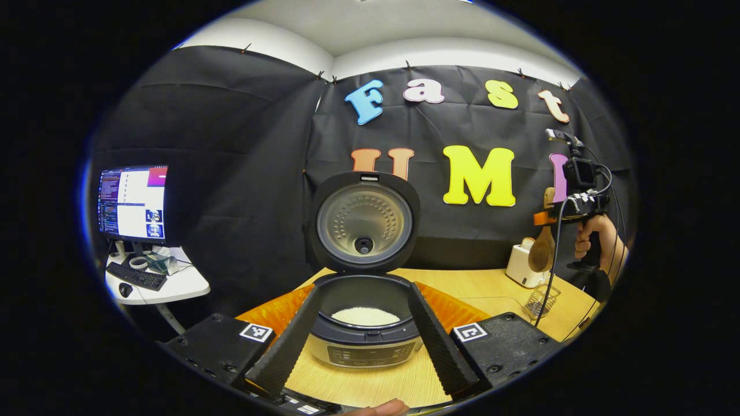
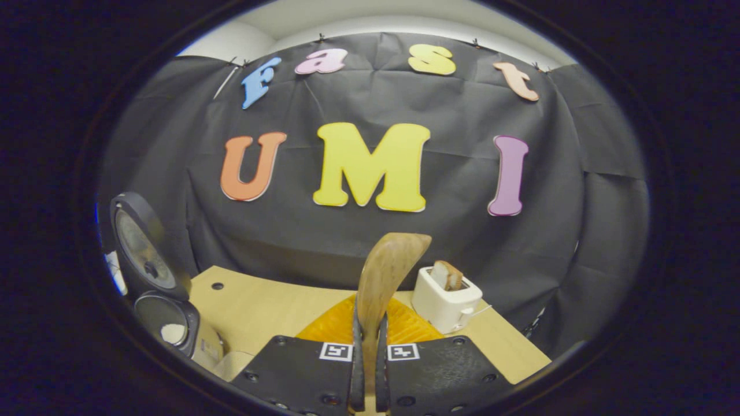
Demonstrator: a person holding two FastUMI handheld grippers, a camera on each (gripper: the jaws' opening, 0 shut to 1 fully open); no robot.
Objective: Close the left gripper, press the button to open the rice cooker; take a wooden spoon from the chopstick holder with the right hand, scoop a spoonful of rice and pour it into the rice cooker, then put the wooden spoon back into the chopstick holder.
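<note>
While the rice cooker (image 1: 364, 323) sits open on the table (image 1: 491, 289) with its lid (image 1: 364, 222) standing upright and a small heap of rice (image 1: 365, 316) in the pot, we judge the remaining step to be the return of the wooden spoon (image 2: 384, 271) to the chopstick holder (image 1: 542, 300). Going from left to right in the left gripper view, we see a monitor (image 1: 133, 202) on a side stand, then the cooker framed between the spread fingers of the left gripper (image 1: 364, 346), which grip nothing, then, far right, the right gripper (image 1: 572, 211) held high by a hand (image 1: 589, 231), the spoon hanging bowl-down from it above the wire holder beside a toaster (image 1: 523, 266). In the right gripper view, the fingers are pressed together on the spoon's handle, its bowl rising ahead of the camera. The risk we see lies in that narrow pinch: the handle could pivot or slide between the fingers on the way down, and the spoon bowl could catch the holder's rim and tip the light basket, or miss it altogether. Any grains clinging to the bowl could scatter on the table; we cannot tell whether it carries any. The left gripper view gives us the holder and the spoon's height above it, whereas the right gripper view gives us the grip itself, the toast in the toaster and the orange mat (image 2: 404, 326).
</note>
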